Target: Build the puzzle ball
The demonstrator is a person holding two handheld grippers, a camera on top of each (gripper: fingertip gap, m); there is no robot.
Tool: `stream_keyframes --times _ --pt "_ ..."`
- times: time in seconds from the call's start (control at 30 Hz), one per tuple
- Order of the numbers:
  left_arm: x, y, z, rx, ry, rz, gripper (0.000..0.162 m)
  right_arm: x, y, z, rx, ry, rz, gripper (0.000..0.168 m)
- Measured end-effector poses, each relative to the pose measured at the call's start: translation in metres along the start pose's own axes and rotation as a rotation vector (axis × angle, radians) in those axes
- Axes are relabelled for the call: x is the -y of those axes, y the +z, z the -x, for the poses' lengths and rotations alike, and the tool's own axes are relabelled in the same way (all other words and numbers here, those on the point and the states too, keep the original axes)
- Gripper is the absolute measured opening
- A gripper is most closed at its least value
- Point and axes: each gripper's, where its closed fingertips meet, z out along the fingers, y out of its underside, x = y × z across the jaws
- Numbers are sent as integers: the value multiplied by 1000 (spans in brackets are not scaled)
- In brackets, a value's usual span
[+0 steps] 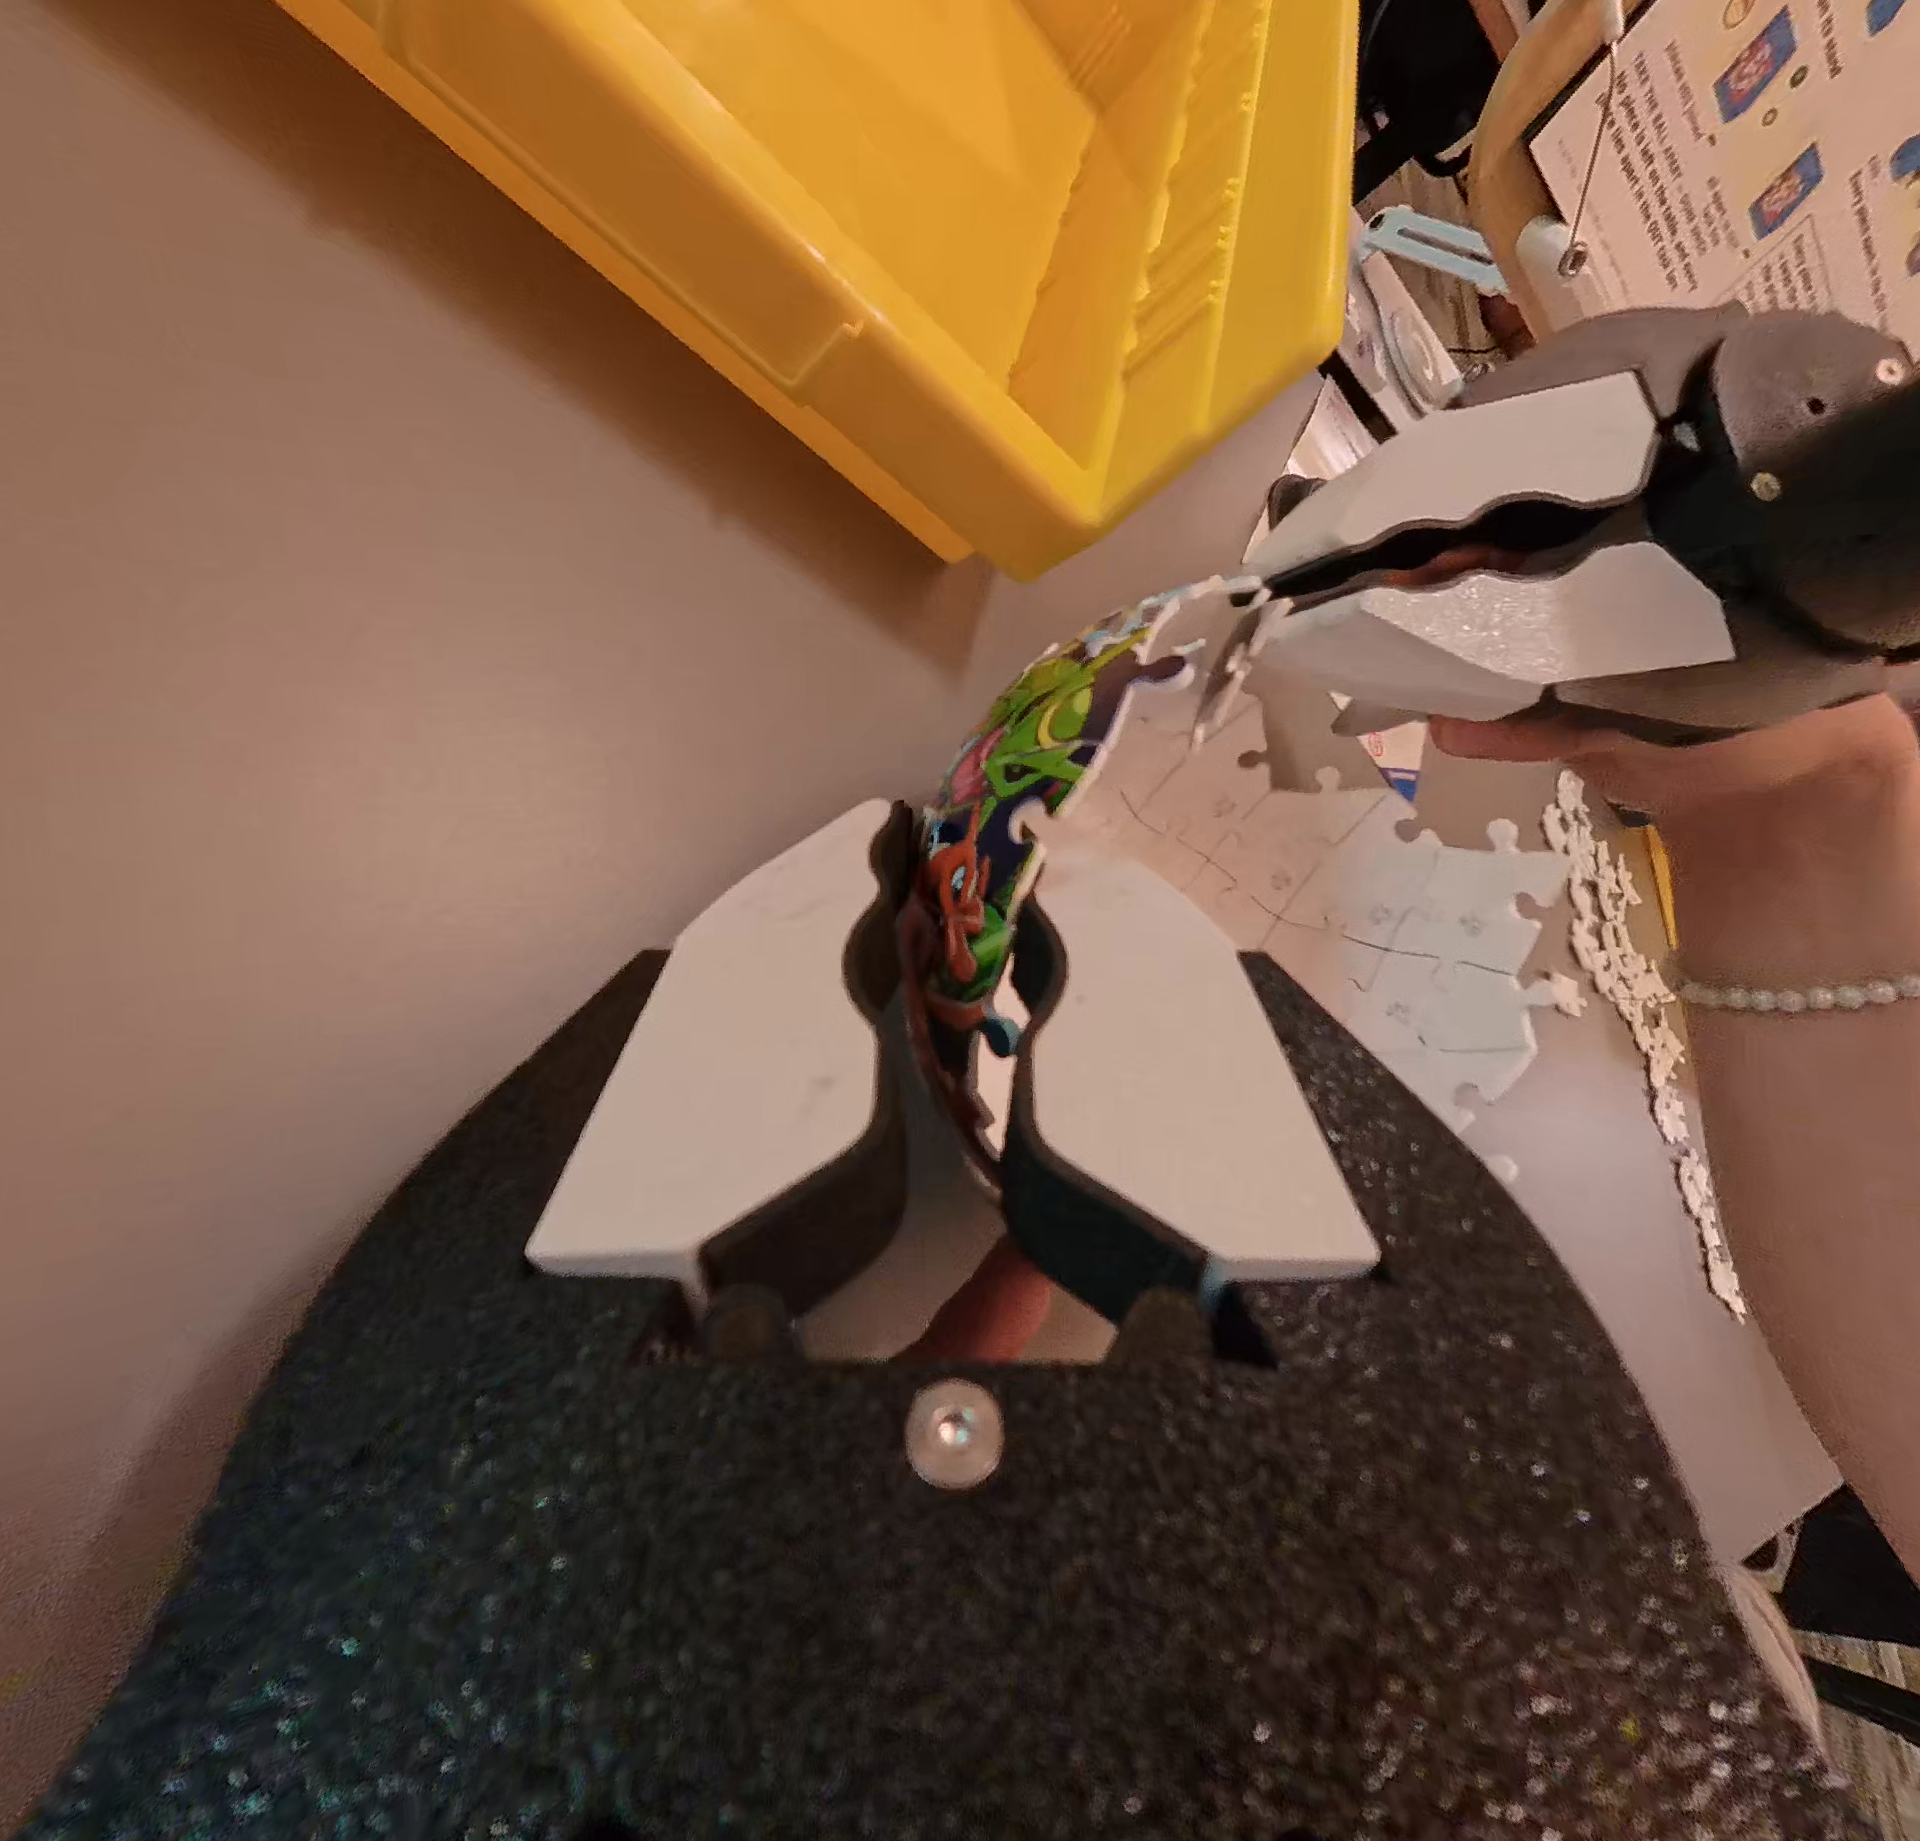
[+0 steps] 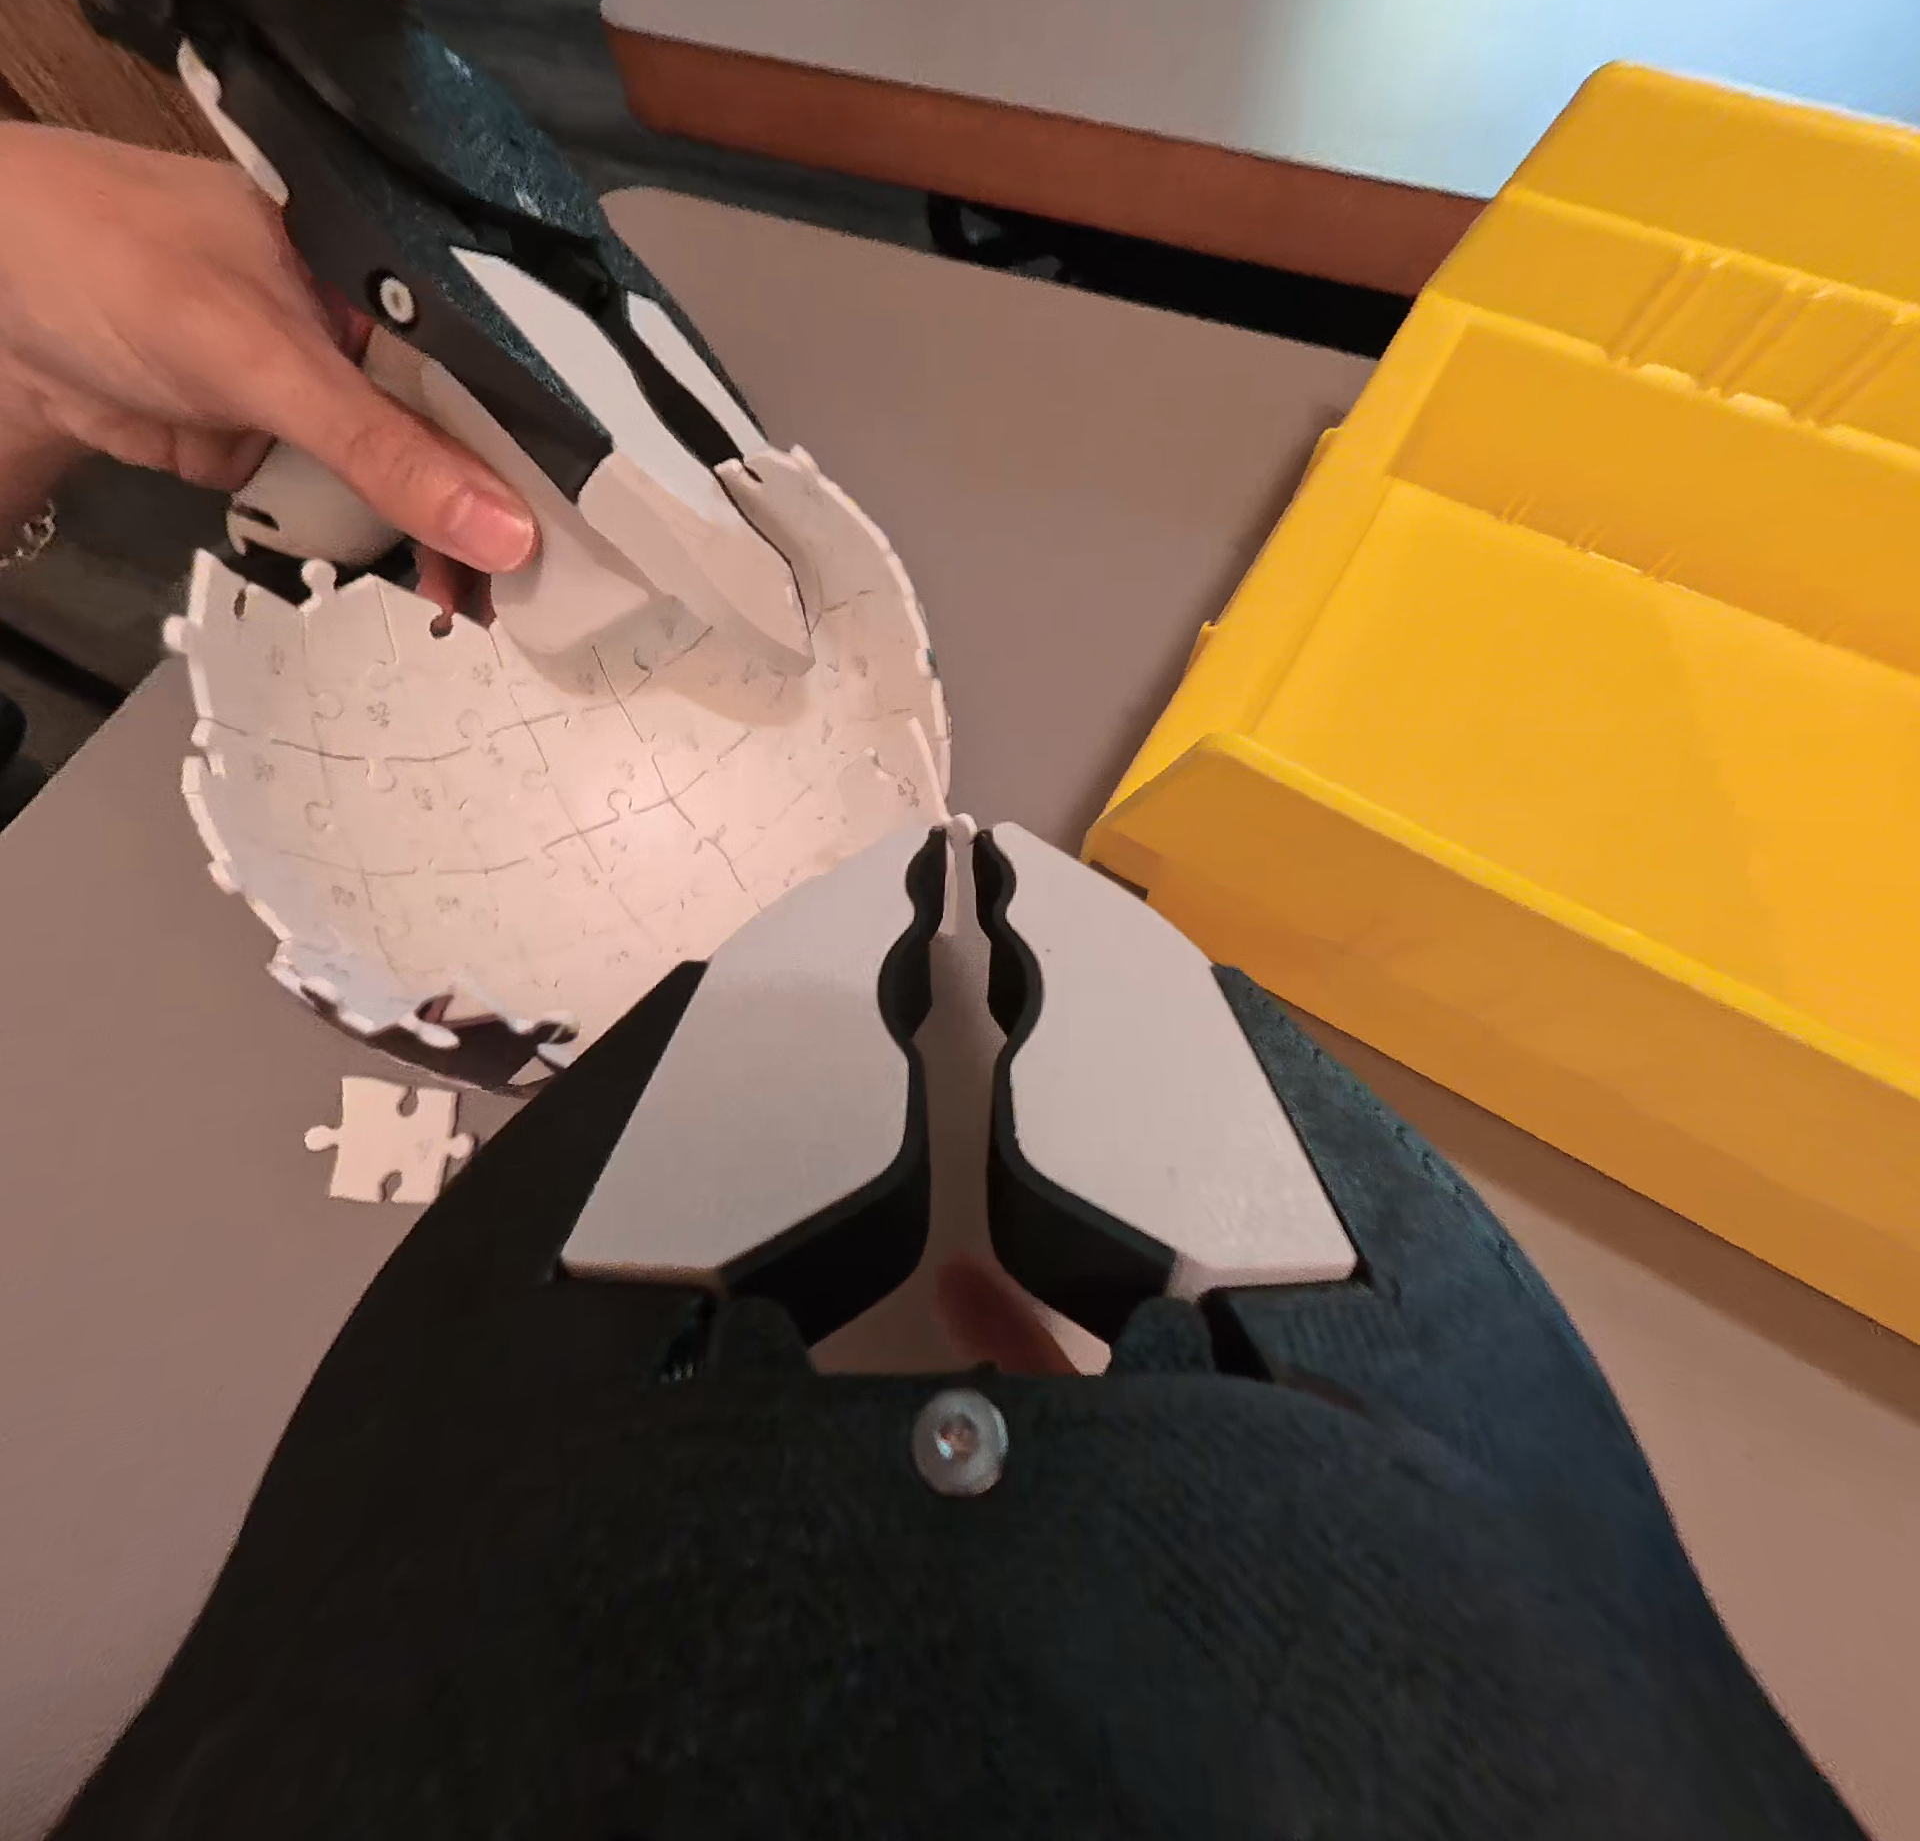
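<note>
Presently, notes at the table:
Left claw (image 1: 951,944): jaws closed down on the rim of the half-built puzzle ball, a curved shell of interlocked pieces, white inside and printed green, orange and blue outside (image 2: 540,804).
Right claw (image 2: 961,892): nearly closed, pinching a thin white puzzle piece (image 2: 951,882) edge-on at its tips, touching or just off the shell's rim; which, I cannot tell.
Shell position: between the two claws, low over the grey table (image 2: 1091,544); contact with the table unclear.
Loose white puzzle piece (image 2: 390,1137): flat on the table, left of the right claw.
Yellow plastic bin (image 2: 1558,648): right of the right claw.
Risk: a tab pushed in misaligned could pop neighbouring joints; the left claw grips only a narrow rim, so side force may twist the shell free or flex it apart.
Risk: the edge-on piece may pivot or slip out of the tips.
</note>
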Motion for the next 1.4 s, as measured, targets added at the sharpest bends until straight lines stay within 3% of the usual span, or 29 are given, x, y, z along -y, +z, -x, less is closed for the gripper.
stream_keyframes --times 0.03,0.43,0.57,0.7,1.4 --pt "0 0 0 1 -1 -1 15 2 -1 0 -12 7 -11 5" --pt "1 0 5 77 54 -3 14 -1 5 -3 -169 -209 124 6" --pt "0 -1 6 67 51 4 10 13 2 3 -142 -290 18 5" --pt "1 -2 6 48 33 1 8 18 -6 -2 -121 -160 -75 3" --pt "-4 2 9 98 59 26 10 -12 -8 -6 -302 34 17 0"
